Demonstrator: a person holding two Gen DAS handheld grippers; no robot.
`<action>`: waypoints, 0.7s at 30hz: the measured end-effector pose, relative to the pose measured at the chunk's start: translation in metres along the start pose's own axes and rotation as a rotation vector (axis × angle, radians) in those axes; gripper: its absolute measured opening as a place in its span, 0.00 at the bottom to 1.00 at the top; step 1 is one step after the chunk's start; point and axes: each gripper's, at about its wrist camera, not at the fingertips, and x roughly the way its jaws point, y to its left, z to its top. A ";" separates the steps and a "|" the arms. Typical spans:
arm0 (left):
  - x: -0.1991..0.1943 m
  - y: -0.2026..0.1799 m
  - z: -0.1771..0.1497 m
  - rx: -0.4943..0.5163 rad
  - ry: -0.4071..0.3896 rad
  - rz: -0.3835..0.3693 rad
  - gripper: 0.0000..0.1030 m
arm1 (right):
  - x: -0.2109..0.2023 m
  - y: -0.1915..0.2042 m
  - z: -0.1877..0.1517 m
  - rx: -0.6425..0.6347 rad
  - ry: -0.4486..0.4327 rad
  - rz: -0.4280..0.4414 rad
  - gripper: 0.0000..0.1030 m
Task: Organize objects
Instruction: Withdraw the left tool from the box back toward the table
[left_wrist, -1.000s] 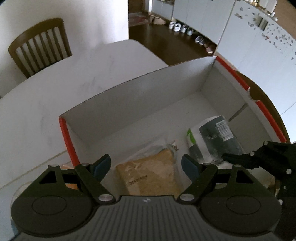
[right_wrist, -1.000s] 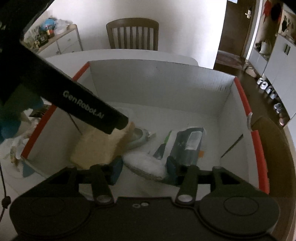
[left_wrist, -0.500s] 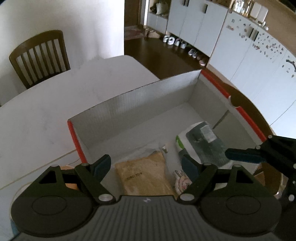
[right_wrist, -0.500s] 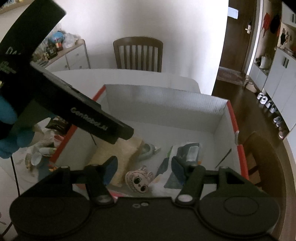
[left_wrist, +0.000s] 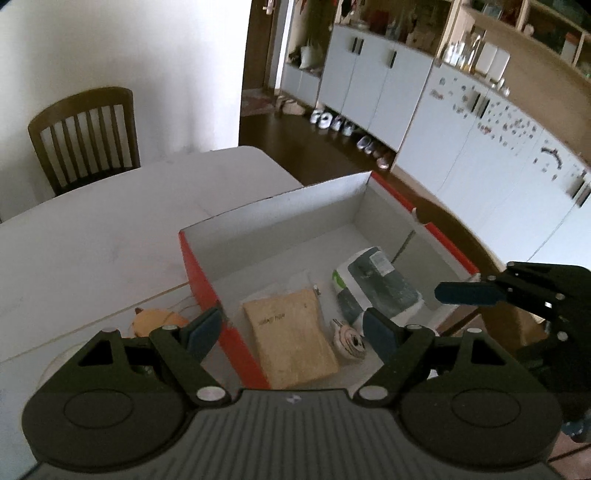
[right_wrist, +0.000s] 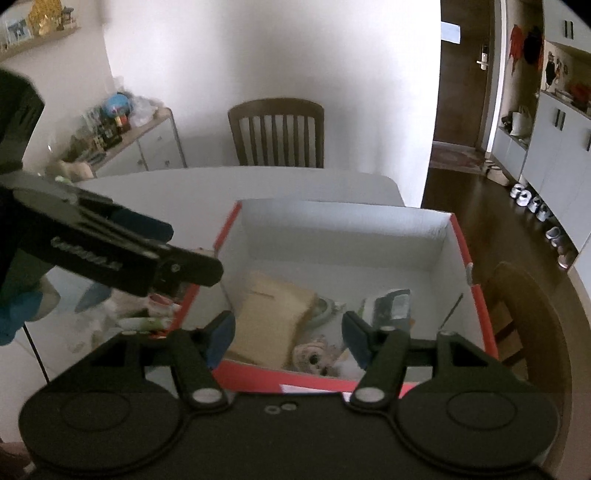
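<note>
A white table (left_wrist: 110, 236) stands in a dim dining room, with a wooden chair (right_wrist: 276, 133) at its far side and white cabinets (left_wrist: 480, 155) along a wall past the dark floor. On the table sits an open box (left_wrist: 280, 218), red outside and white inside. In the box lie a tan packet (left_wrist: 291, 343) at the near left, a small doll face (left_wrist: 349, 341) just right of it, and a dark pouch (left_wrist: 376, 286) with a green-and-white edge farther right. The right wrist view shows the same three: packet (right_wrist: 269, 314), doll (right_wrist: 314, 360) and pouch (right_wrist: 391, 306), plus a pale rounded item (right_wrist: 325, 306) between packet and pouch, too blurred to name.

The left gripper (left_wrist: 293, 328) hovers above the box's near left corner, jaws wide apart and holding nothing. The right gripper (right_wrist: 288, 338) hangs over the box's near wall, jaws likewise spread and empty. Each gripper shows in the other's view: the right one (left_wrist: 469, 291) by the box's right wall, the left one (right_wrist: 159, 266) beside the box's left wall.

Outside the box on the left, an orange item (left_wrist: 155, 321) and other small clutter (right_wrist: 147, 317) lie on the table. A sideboard (right_wrist: 147, 147) with bottles stands by the far wall.
</note>
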 end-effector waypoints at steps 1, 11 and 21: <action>-0.007 0.002 -0.003 0.003 -0.013 -0.003 0.81 | -0.003 0.004 0.000 0.000 -0.007 -0.003 0.63; -0.065 0.037 -0.044 -0.007 -0.106 0.006 0.82 | -0.018 0.039 -0.002 0.024 -0.044 -0.010 0.73; -0.101 0.083 -0.085 -0.039 -0.122 0.028 0.84 | -0.021 0.077 -0.008 0.061 -0.065 -0.015 0.83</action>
